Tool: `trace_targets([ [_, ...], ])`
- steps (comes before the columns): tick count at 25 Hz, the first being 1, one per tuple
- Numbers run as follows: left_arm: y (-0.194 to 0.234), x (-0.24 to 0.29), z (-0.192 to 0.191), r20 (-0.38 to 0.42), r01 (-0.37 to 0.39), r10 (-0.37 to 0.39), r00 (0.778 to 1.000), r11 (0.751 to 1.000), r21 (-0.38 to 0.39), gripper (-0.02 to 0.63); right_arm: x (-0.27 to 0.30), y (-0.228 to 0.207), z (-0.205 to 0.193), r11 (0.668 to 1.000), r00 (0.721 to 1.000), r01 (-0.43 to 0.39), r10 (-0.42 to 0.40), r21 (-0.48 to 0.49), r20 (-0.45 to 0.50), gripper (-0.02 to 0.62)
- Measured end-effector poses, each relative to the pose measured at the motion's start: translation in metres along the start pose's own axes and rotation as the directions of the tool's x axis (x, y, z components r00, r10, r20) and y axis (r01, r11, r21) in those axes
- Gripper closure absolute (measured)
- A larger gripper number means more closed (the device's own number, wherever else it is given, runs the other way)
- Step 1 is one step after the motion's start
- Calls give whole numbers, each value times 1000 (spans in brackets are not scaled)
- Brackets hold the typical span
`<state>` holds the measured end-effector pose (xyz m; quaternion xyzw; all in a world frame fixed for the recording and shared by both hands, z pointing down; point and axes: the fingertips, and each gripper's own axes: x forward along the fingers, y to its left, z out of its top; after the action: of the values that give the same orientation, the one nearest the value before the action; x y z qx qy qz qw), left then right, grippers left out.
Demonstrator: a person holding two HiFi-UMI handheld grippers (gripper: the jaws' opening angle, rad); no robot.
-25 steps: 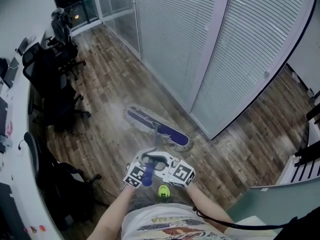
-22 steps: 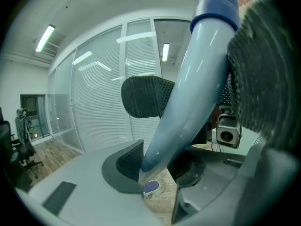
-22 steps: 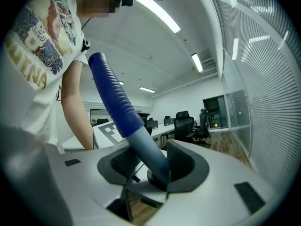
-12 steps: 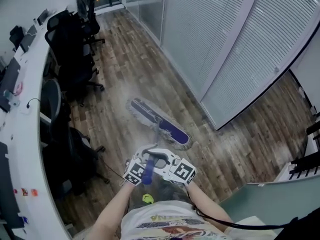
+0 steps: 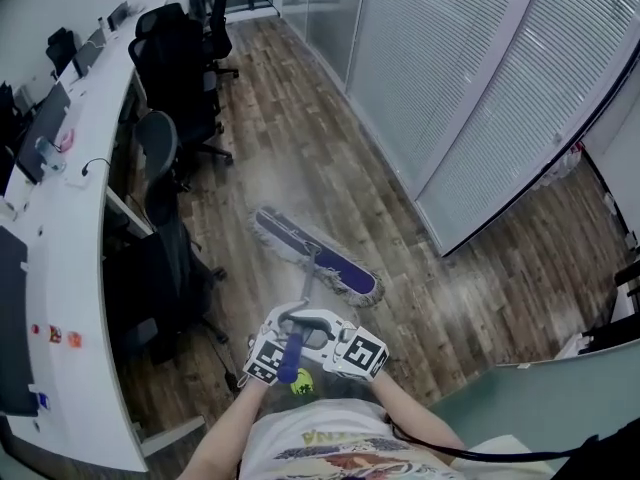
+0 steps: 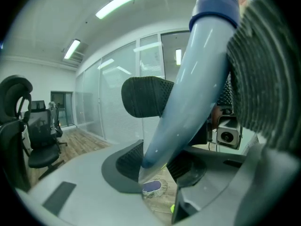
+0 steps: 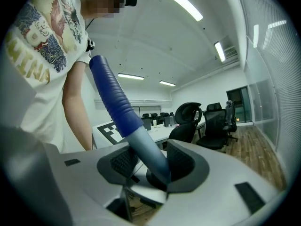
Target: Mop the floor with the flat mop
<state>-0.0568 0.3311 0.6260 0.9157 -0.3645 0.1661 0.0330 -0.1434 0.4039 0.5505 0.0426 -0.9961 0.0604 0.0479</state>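
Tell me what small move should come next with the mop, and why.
Probably a short push of the mop head forward into the pale patch just beyond it. The head lies flat on the wood floor, and the left hand-held gripper and right hand-held gripper both clamp the handle, so a stroke seems ready.

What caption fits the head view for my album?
Left gripper and right gripper hold a blue-handled purple flat mop on brown wooden floor.

The person wears a white T-shirt (image 5: 330,455) with a colourful print. A black cable (image 5: 480,454) trails right. Left gripper (image 5: 282,336) and right gripper (image 5: 325,334) are pale grey, each bearing a black-and-white marker cube (image 5: 266,357).
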Motion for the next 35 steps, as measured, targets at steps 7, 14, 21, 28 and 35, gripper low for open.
trace_targets([
  [7, -39, -37, -11, -13, -52, 52, 999, 998, -18, 494, -14, 48, -5, 999, 999, -45, 45, -4, 0, 417],
  [14, -93, -48, -9, -22, -93, 92, 995, 995, -23, 492, -62, 84, -13, 998, 998, -57, 57, 5, 10, 416],
  [21, -137, -34, -14, -45, -88, 90, 995, 996, 26, 489, -105, 104, -29, 1000, 999, -20, 20, 11, 34, 416],
  [28, -144, -10, 0, -67, 13, -8, 998, 997, 79, 489, -123, 82, -21, 999, 997, 38, -40, 31, 65, 416],
  [35, -124, 2, 9, 4, 50, -51, 999, 994, 99, 486, -118, 56, -14, 996, 994, 77, -81, 52, 80, 411],
])
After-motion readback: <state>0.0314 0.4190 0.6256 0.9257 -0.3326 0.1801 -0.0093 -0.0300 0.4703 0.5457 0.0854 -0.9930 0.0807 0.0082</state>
